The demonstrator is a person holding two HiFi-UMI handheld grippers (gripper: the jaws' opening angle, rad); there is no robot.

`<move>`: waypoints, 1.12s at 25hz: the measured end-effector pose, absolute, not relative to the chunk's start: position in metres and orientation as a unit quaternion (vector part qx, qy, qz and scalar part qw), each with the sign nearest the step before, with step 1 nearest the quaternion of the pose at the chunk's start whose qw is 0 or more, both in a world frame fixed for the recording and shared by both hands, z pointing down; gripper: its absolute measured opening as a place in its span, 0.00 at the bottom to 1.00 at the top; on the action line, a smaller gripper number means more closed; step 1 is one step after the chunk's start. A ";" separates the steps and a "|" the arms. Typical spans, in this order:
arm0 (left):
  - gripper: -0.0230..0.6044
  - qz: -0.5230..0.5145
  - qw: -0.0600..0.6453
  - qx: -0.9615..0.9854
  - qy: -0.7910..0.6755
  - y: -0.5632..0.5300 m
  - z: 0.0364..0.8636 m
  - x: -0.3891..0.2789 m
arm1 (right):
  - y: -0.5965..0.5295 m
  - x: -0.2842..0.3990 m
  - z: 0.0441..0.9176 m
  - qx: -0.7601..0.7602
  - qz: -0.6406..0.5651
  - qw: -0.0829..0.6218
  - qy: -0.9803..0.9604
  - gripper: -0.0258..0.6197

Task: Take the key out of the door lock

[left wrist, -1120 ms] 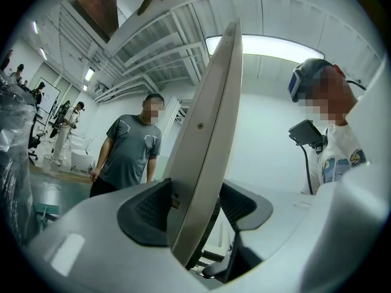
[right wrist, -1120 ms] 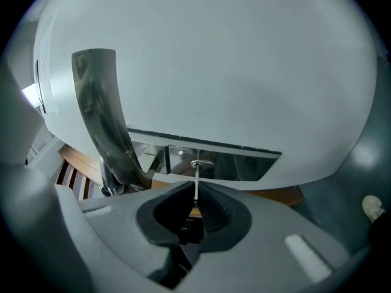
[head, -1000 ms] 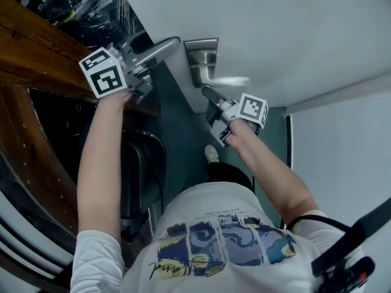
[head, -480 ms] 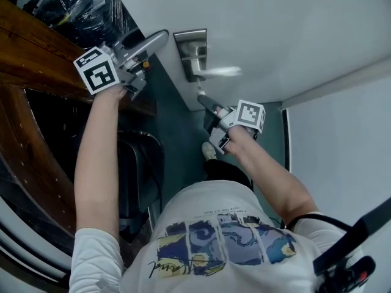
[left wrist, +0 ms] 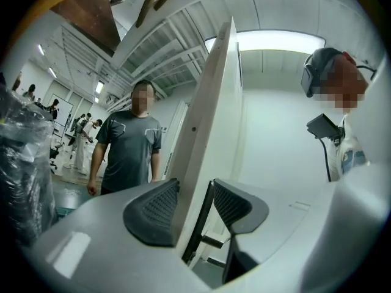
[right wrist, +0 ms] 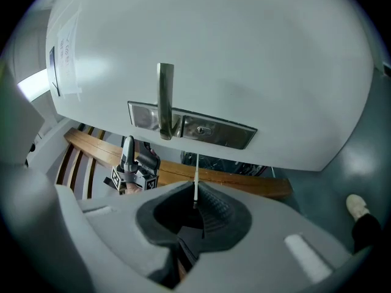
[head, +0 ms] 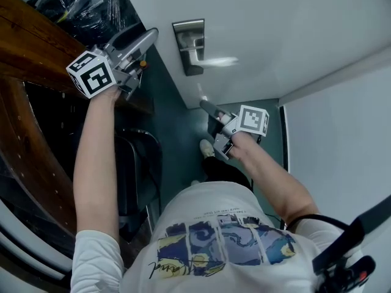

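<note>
No word or number can be read for certain anywhere. The person's white shirt (head: 214, 243) has a line of small print above its painted panels and a dark handwritten flourish (head: 177, 266) below them, both too small and turned the wrong way to make out. A sheet of paper (right wrist: 64, 60) stuck on the door (right wrist: 244, 47) bears print too fine to read, and the two cubes (head: 91, 76) show only black-and-white square patterns, no letters.

Door (head: 293, 23) wht, lock plate (head: 187, 32) silver — key (right wrist: 196, 176) pale.
</note>
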State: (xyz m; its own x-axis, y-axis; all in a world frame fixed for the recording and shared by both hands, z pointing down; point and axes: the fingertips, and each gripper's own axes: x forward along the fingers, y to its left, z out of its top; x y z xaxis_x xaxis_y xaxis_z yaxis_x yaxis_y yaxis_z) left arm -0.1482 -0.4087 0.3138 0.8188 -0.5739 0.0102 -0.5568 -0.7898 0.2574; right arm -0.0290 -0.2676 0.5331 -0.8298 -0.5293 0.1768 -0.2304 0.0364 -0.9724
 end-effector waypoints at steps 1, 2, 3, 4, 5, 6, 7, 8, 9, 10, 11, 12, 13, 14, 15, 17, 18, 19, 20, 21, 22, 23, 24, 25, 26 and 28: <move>0.34 -0.031 0.120 0.942 -0.311 -0.406 0.316 -0.154 | -0.263 -0.028 0.533 -0.270 -0.638 0.113 0.712 0.08; 0.34 -0.026 0.115 0.939 -0.324 -0.404 0.318 -0.161 | -0.259 -0.027 0.534 -0.274 -0.635 0.108 0.714 0.08; 0.34 -0.021 0.112 0.935 -0.337 -0.400 0.320 -0.166 | -0.254 -0.026 0.534 -0.277 -0.632 0.103 0.717 0.08; 0.34 -0.014 0.108 0.931 -0.348 -0.394 0.322 -0.171 | -0.249 -0.025 0.533 -0.280 -0.627 0.099 0.721 0.08; 0.34 -0.007 0.106 0.928 -0.356 -0.387 0.325 -0.174 | -0.244 -0.025 0.531 -0.280 -0.620 0.097 0.726 0.08; 0.34 0.000 0.104 0.926 -0.363 -0.378 0.327 -0.176 | -0.239 -0.026 0.528 -0.278 -0.613 0.097 0.733 0.08; 0.34 0.005 0.104 0.924 -0.368 -0.368 0.329 -0.178 | -0.233 -0.026 0.525 -0.276 -0.607 0.098 0.739 0.08; 0.34 0.007 0.104 0.922 -0.372 -0.357 0.331 -0.178 | -0.226 -0.026 0.522 -0.277 -0.602 0.097 0.743 0.08; 0.34 0.008 0.104 0.921 -0.375 -0.346 0.333 -0.179 | -0.220 -0.025 0.520 -0.279 -0.597 0.094 0.746 0.08; 0.34 0.009 0.105 0.920 -0.378 -0.336 0.334 -0.180 | -0.214 -0.025 0.518 -0.278 -0.590 0.092 0.752 0.08; 0.34 0.010 0.107 0.919 -0.381 -0.326 0.337 -0.180 | -0.211 -0.026 0.514 -0.274 -0.578 0.092 0.763 0.08; 0.34 0.012 0.108 0.917 -0.383 -0.316 0.340 -0.179 | -0.208 -0.027 0.510 -0.267 -0.561 0.092 0.778 0.08; 0.34 0.016 0.108 0.916 -0.385 -0.307 0.344 -0.178 | -0.207 -0.028 0.507 -0.261 -0.547 0.092 0.790 0.08; 0.34 0.022 0.109 0.915 -0.387 -0.298 0.348 -0.178 | -0.204 -0.028 0.506 -0.259 -0.539 0.092 0.796 0.08; 0.34 0.027 0.109 0.914 -0.390 -0.288 0.353 -0.177 | -0.201 -0.028 0.505 -0.258 -0.535 0.092 0.799 0.08; 0.34 0.036 0.113 0.912 -0.392 -0.264 0.360 -0.173 | -0.189 -0.028 0.500 -0.254 -0.527 0.092 0.806 0.08; 0.34 0.040 0.115 0.912 -0.392 -0.251 0.362 -0.171 | -0.181 -0.027 0.497 -0.256 -0.524 0.089 0.808 0.08; 0.34 0.044 0.118 0.912 -0.391 -0.237 0.363 -0.169 | -0.173 -0.025 0.494 -0.258 -0.521 0.086 0.809 0.08; 0.34 0.046 0.120 0.912 -0.390 -0.224 0.364 -0.167 | -0.165 -0.024 0.490 -0.259 -0.517 0.084 0.812 0.08; 0.34 0.047 0.124 0.911 -0.390 -0.211 0.365 -0.164 | -0.157 -0.023 0.486 -0.259 -0.512 0.082 0.815 0.08; 0.34 0.047 0.127 0.911 -0.389 -0.198 0.366 -0.162 | -0.150 -0.021 0.483 -0.260 -0.509 0.080 0.817 0.08; 0.34 0.048 0.131 0.911 -0.389 -0.185 0.368 -0.160 | -0.143 -0.019 0.480 -0.261 -0.504 0.079 0.819 0.08; 0.34 0.050 0.134 0.911 -0.388 -0.173 0.370 -0.157 | -0.137 -0.017 0.477 -0.260 -0.498 0.078 0.824 0.08; 0.34 0.051 0.136 0.911 -0.387 -0.161 0.372 -0.155 | -0.130 -0.016 0.473 -0.259 -0.490 0.078 0.829 0.08; 0.34 0.053 0.137 0.911 -0.386 -0.150 0.373 -0.154 | -0.124 -0.015 0.470 -0.258 -0.483 0.078 0.833 0.08; 0.34 0.055 0.136 0.911 -0.387 -0.129 0.374 -0.153 | -0.112 -0.013 0.466 -0.259 -0.474 0.080 0.838 0.08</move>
State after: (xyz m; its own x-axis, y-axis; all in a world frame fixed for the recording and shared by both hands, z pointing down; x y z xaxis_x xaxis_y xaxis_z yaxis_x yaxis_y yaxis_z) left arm -0.1534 -0.1292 0.3742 0.6952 -0.6892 0.2045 -0.7188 -0.6644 0.2047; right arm -0.0127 -0.1117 0.4656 -0.8535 -0.5090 0.1119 -0.3581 0.4168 -0.8355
